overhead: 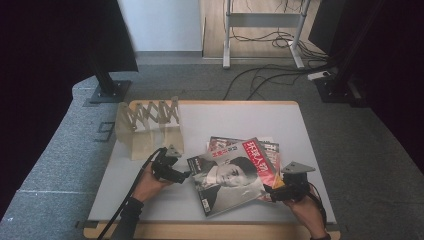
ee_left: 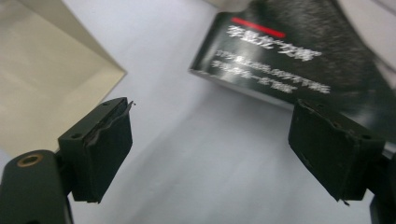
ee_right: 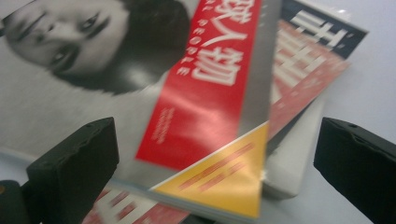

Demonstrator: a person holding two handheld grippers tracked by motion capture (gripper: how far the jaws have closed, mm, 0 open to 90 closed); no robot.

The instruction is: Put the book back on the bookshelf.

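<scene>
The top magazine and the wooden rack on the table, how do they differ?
The top magazine lies flat near the front edge, while the wooden rack stands upright toward the back left. The top magazine is glossy, with a black-and-white portrait and a red band; the wooden rack is plain pale wood with a criss-cross lattice. The top magazine rests on other magazines; the wooden rack stands straight on the table. Both sit on the same table.

Top magazine (overhead: 231, 176) lies askew on the magazine stack (overhead: 269, 149) at the table's (overhead: 240, 117) front right; folding rack (overhead: 149, 125) stands behind, far left.
</scene>
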